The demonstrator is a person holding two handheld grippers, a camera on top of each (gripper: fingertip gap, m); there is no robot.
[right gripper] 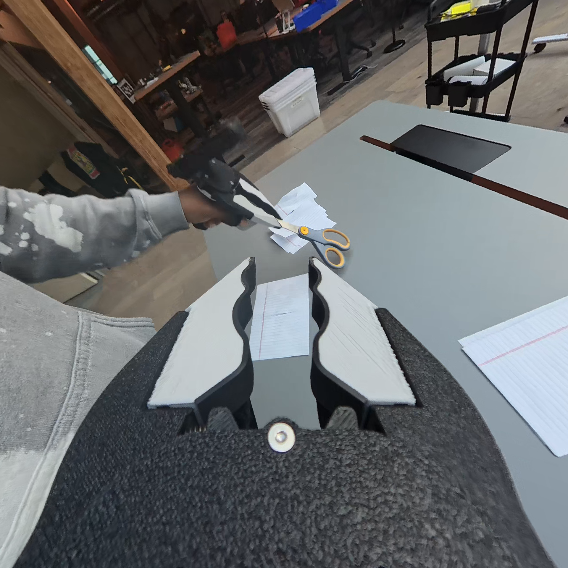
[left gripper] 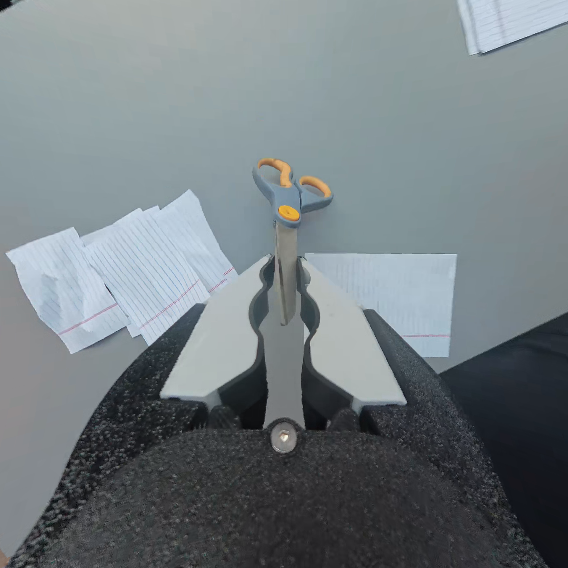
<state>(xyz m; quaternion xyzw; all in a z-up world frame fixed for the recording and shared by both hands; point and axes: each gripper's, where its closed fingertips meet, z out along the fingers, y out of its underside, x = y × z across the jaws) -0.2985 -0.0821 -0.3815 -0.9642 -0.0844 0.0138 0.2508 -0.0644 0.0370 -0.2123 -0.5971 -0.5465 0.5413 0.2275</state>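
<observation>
Two fingers of the left tool point(left gripper: 285, 261) are closing narrowly on the blades of the scissors point(left gripper: 287, 215), gripping them near the tips, with the grey and orange handles pointing far, out over the grey worktop point(left gripper: 368, 138). Torn lined scraps point(left gripper: 123, 276) are lying to the left, one lined sheet point(left gripper: 399, 301) is lying just right of the tool, and a stack of sheets point(left gripper: 507, 21) is sitting at the far right corner.

Seen from the right wrist, the right tool point(right gripper: 281, 261) is hanging wide and holding nothing above that sheet point(right gripper: 281, 319), which is lying on the worktop point(right gripper: 430, 230) between its fingers. Farther off, a hand point(right gripper: 199, 209) in a grey sleeve point(right gripper: 92, 224) is carrying the left tool point(right gripper: 276, 222), with the scissors point(right gripper: 322, 242) sticking out rightward over the scraps point(right gripper: 301, 209). The stack point(right gripper: 528, 378) is lying near right.

Smooth steel is giving the pads little bite, and the heavier handles are hanging beyond the grip, so the scissors could swing or slip out and drop. The blades could also part and loosen the hold.
</observation>
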